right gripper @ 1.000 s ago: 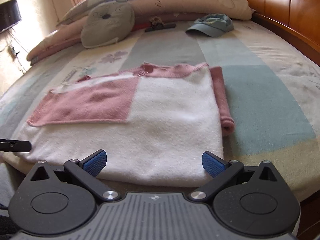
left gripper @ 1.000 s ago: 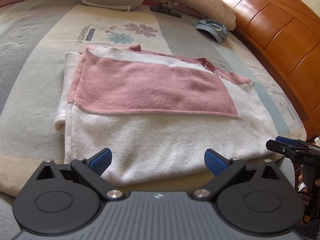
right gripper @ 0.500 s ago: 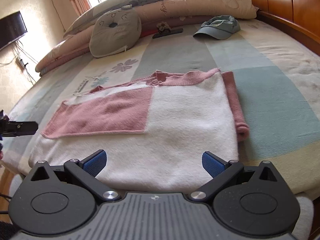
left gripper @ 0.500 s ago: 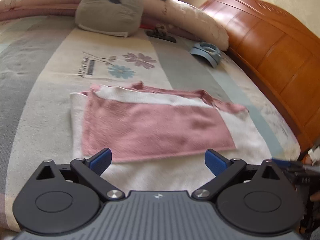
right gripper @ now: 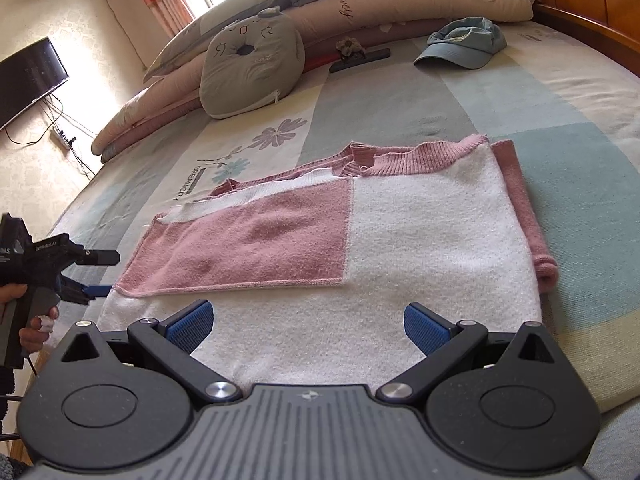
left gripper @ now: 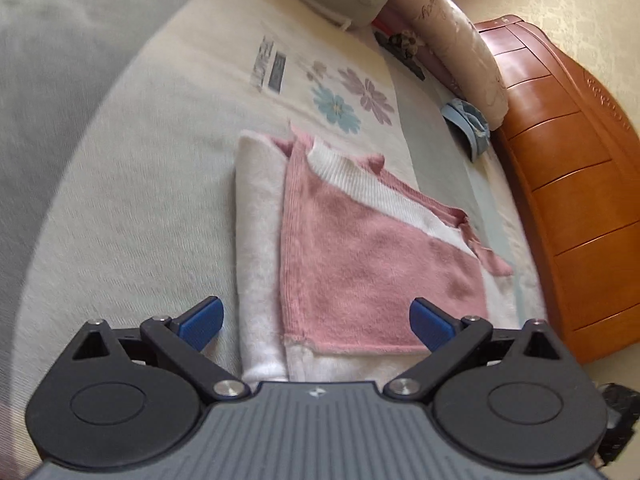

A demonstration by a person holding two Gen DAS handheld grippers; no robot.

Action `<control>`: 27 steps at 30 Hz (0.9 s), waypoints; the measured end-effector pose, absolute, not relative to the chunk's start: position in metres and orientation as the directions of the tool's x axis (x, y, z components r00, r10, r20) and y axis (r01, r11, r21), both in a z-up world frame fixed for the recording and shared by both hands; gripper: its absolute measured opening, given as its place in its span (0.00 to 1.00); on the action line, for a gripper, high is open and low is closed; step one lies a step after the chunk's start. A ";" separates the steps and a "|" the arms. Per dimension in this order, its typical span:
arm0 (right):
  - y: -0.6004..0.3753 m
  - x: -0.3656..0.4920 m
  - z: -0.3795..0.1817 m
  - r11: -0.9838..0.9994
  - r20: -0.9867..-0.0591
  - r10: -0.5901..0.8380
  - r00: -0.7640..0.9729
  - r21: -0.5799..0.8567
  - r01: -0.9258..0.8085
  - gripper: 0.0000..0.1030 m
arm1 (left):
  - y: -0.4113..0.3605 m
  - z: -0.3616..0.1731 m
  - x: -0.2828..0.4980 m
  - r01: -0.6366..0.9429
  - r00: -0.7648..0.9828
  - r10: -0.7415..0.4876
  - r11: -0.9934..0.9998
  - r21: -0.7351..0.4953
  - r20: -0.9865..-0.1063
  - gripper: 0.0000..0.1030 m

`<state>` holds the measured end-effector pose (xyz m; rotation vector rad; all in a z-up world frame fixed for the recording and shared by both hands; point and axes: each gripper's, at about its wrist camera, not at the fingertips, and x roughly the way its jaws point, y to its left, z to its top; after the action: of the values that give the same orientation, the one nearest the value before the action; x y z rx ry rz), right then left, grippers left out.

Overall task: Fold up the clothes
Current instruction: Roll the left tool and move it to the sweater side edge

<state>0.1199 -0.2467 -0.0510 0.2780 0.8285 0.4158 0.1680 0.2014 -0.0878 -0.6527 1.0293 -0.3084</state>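
Note:
A pink and white knitted sweater (right gripper: 360, 248) lies folded flat on the bed, a pink sleeve panel across its white body. In the left wrist view the same sweater (left gripper: 360, 264) runs away from me, seen from its left end. My left gripper (left gripper: 316, 322) is open above the sweater's near left corner, nothing between its blue pads. My right gripper (right gripper: 306, 326) is open too, hovering over the sweater's near white hem. The left gripper (right gripper: 94, 276) also shows at the left edge of the right wrist view, held in a hand.
A grey cat-face cushion (right gripper: 252, 68), long pillows (right gripper: 420, 4), a blue cap (right gripper: 464, 44) and a dark hair clip (right gripper: 358, 58) lie at the far side of the bed. A wooden bed frame (left gripper: 560, 184) runs along the right. A TV (right gripper: 28, 80) hangs on the wall.
The left gripper has swung round to the sweater's left end and tilted, its view now blurred. The right gripper has risen slightly and drawn back. Both stay open; the sweater has not moved.

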 end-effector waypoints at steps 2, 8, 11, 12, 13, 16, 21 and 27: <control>-0.244 0.123 -0.052 0.873 -0.647 0.480 0.593 0.417 -0.252 1.00 | 0.203 -0.091 0.172 -0.042 0.479 -0.560 0.755 -0.655 -0.676 0.96; -0.226 0.133 -0.052 0.883 -0.666 0.467 0.581 0.386 -0.268 1.00 | 0.206 -0.096 0.197 -0.023 0.435 -0.634 0.702 -0.712 -0.639 0.98; -0.219 0.135 -0.049 0.878 -0.660 0.478 0.579 0.380 -0.291 1.00 | 0.205 -0.094 0.210 0.001 0.430 -0.633 0.713 -0.701 -0.643 0.98; -0.217 0.136 -0.048 0.880 -0.663 0.475 0.578 0.372 -0.296 1.00 | 0.204 -0.094 0.215 0.006 0.434 -0.629 0.718 -0.696 -0.644 0.98; -0.215 0.137 -0.047 0.882 -0.666 0.472 0.578 0.364 -0.301 1.00 | 0.204 -0.094 0.220 0.011 0.438 -0.625 0.722 -0.692 -0.646 0.98; -0.211 0.138 -0.043 0.890 -0.668 0.455 0.589 0.335 -0.308 1.00 | 0.204 -0.096 0.226 0.010 0.440 -0.644 0.700 -0.714 -0.626 0.98; -0.209 0.136 -0.042 0.881 -0.662 0.473 0.582 0.350 -0.318 1.00 | 0.199 -0.093 0.209 0.079 0.362 -0.723 0.653 -0.753 -0.588 0.98; -0.203 0.138 -0.047 0.883 -0.678 0.468 0.567 0.341 -0.322 1.00 | 0.200 -0.099 0.210 0.091 0.326 -0.745 0.637 -0.765 -0.582 0.97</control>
<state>0.1381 -0.2030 -0.0474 0.1875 0.8494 0.4673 0.2096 0.1995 -0.0992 -0.7027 1.1128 -0.6107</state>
